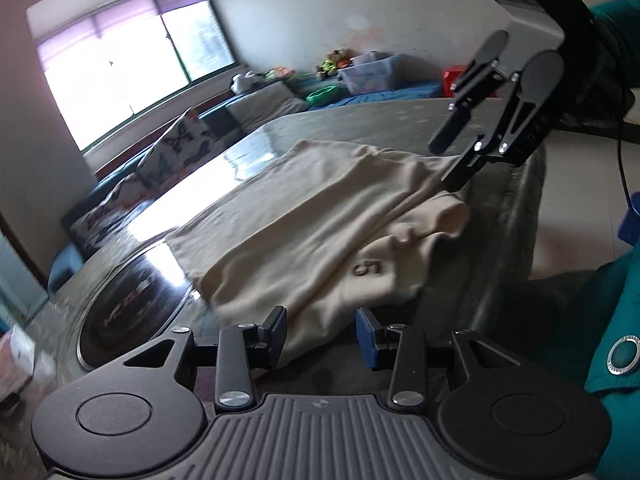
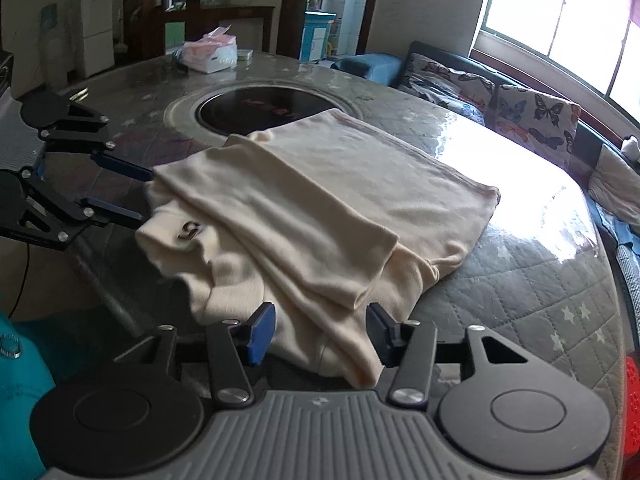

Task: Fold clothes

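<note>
Shirt (image 2: pixel 320 208) half-folded on table (image 2: pixel 520 300), sleeve laid over; near end rumpled. Left claw (image 1: pixel 322 336) spread at six o'clock edge, right claw (image 2: pixel 320 332) spread, neither pinching cloth.

A round grey table (image 2: pixel 540 300) with a central black hotplate (image 2: pixel 264 114), a tissue pack (image 2: pixel 210 54), and butterfly cushions (image 2: pixel 532 118) beyond.

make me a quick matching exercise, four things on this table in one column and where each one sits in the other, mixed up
1. cream shirt
2. round black cooktop
3. tissue pack
4. left gripper

A. far side of the table
B. open at the shirt's printed end
C. sunk into the table's middle
D. folded, on the near table edge

Pairs: 1-D, 2-C, 3-A, 4-B
</note>
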The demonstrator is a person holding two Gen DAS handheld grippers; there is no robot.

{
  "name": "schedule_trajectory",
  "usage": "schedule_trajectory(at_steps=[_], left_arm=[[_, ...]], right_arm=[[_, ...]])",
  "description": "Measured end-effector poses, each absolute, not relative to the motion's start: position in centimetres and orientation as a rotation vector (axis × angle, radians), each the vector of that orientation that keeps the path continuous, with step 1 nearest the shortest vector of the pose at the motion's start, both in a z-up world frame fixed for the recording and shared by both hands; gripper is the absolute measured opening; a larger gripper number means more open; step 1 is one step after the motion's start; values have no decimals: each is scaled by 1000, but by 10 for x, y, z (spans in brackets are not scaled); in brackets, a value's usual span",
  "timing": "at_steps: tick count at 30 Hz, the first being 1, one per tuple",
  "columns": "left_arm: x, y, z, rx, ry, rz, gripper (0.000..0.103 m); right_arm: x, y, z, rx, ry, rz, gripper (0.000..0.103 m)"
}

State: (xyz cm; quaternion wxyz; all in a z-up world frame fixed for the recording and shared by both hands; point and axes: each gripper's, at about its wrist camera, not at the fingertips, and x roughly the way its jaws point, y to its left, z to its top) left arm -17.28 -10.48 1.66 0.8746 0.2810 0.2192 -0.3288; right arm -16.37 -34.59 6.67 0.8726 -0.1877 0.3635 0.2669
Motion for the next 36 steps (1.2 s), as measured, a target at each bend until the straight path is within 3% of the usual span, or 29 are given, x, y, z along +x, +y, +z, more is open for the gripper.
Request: schedule_trajectory(at_steps=[3,10,20,24,26,28,31,36], left_arm=[[-171,-115,10,608,431,-687,40],[-158,-118,13,567,408,-688,14],[-111,-113,37,336,469,-649,10],[-99,-111,39,286,489,-638,10],[-99,-109,37,282,500,-641,10],[-102,-108,35,286,506,-648,12],[-110,-104,32,315,506,-656,16],[-125,-100,25,390,488,-649,22]], right_arm=[[-170,-346,67,-424,765,571,54],[-184,-346,65,-499,752,597,64],[-177,-324,55,-580,640,660,68],[-168,-319,51,-578,622,671,55],[-159,-320,50,-542,641,668,43],[-149,-322,50,-495,672,665,24],[-140,-326,52,-444,698,663,16],[-133,-330,59,-375,711,658,13]])
